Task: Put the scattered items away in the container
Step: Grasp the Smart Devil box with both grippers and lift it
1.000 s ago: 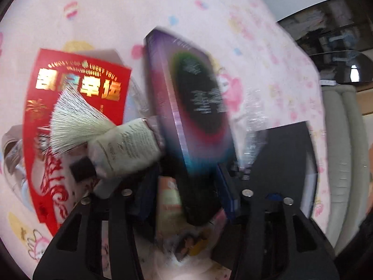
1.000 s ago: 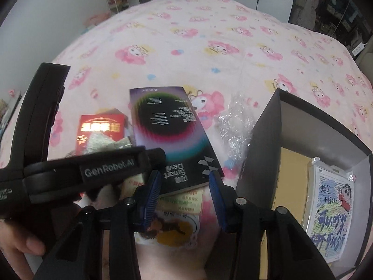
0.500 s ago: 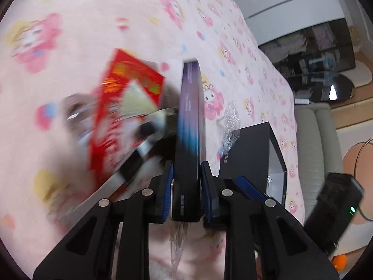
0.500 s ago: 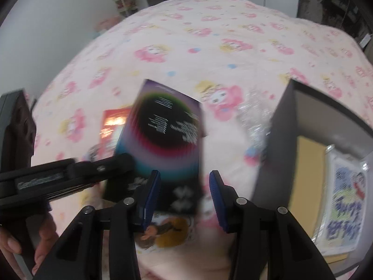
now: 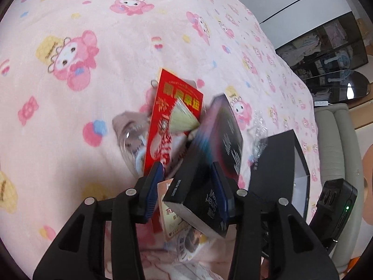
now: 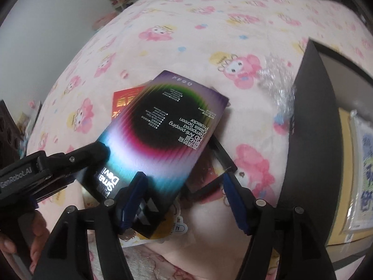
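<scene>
A flat black box with a rainbow ring (image 6: 163,135) hangs tilted over the pink bedspread. It lies loose between the opening jaws of my left gripper (image 5: 186,170), with a gap at the left pad, and it is blurred. One left finger (image 6: 93,150) rests on the box's face. My right gripper (image 6: 184,179) is opening wide, and the box's near corner sits just past its left finger with no pad touching it. The black container (image 6: 310,128) stands at the right with a yellow card and a cartoon packet (image 6: 366,175) inside.
A red envelope (image 5: 172,121) with a cream tassel (image 5: 181,121) lies behind the box, next to a grey clear pouch (image 5: 130,128). Sticker packets (image 6: 163,233) lie under the box. Crumpled clear wrap (image 6: 277,74) sits by the container. A hand (image 6: 14,245) holds the left gripper.
Half a second ago the left jaws clamped the box edge-on; now they stand wider and the box has tipped over between them. The right jaws have spread wide.
</scene>
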The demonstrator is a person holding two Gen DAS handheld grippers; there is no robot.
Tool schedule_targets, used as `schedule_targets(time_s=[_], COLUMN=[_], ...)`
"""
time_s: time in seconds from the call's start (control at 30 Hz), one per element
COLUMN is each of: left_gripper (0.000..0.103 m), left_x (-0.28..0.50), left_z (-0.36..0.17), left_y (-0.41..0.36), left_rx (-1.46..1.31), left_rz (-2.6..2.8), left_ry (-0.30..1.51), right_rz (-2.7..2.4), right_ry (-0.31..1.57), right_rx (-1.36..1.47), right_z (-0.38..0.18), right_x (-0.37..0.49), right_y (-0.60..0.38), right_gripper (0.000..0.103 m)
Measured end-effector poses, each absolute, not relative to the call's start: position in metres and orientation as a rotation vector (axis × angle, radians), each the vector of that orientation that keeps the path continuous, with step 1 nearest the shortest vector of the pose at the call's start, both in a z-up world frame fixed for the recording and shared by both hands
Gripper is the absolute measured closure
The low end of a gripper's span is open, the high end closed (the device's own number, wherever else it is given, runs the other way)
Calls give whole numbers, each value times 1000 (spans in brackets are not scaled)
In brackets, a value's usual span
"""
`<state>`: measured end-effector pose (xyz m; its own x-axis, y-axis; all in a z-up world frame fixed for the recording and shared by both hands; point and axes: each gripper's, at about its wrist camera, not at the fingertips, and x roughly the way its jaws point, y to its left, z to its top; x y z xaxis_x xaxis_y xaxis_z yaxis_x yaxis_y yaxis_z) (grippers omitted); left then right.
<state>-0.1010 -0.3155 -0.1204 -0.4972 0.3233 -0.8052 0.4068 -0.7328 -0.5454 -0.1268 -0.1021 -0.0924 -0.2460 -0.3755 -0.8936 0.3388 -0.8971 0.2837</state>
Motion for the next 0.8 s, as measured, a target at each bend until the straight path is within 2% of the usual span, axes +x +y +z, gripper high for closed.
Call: schedule_targets(time_s=[0.13, 0.23, 0.3, 0.43, 0.47, 0.57, 0.8], left_gripper=[57, 60, 60, 60, 60, 60, 60], left_x=[-106, -97, -88, -77, -75, -72, -84], left_z=[-128, -121, -115, -116, -119, -126, -107], left_y=[-323, -327, -332, -338, -338, -340, -340], left_rx=[1552, 1481, 1441, 1474, 1490, 1512, 1435], left_rz=[-2412, -2431, -2445, -2452, -2446, -2434, -2562], left_ry=[1135, 1087, 1059, 1125, 1138, 1210, 1219], right_rz=[-2106, -2042, -1992, -1912, -1898, -1878, -2026], right_ry=[-127, -198, -205, -195, -175, -80, 61], right_rx=[1615, 1639, 1634, 1596, 1592, 1562, 1397], right_z=[-106, -110, -111, -112, -113, -114, -74], right_x=[-132, -132, -127, -122, -121, -119, -113], right_y=[-99, -97, -99, -114, -121, -144, -142], right_gripper=[34, 33, 33, 33, 34, 47, 50])
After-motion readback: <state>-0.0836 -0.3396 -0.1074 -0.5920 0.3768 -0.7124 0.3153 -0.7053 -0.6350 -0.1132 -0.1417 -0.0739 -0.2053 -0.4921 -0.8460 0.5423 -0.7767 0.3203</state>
